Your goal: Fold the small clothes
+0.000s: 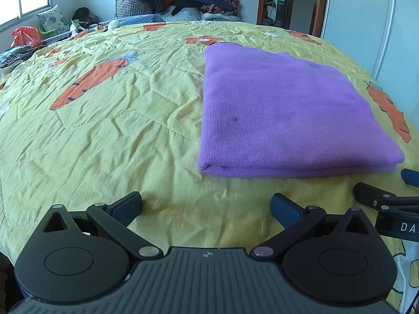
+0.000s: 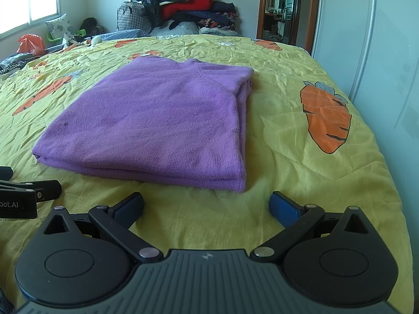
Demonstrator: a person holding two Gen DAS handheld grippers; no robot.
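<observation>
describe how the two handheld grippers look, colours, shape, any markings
Both match: the left gripper and right gripper have a ribbed grey body, round black discs either side, black linkage arms with silver pins, and dark blue finger pads. White lettering, only partly readable, marks each gripper's side.

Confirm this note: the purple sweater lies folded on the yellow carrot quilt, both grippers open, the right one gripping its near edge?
Not quite. The right gripper grips nothing: the right wrist view shows it open, short of the folded purple sweater. The left gripper is open too, over the yellow carrot quilt.
</observation>
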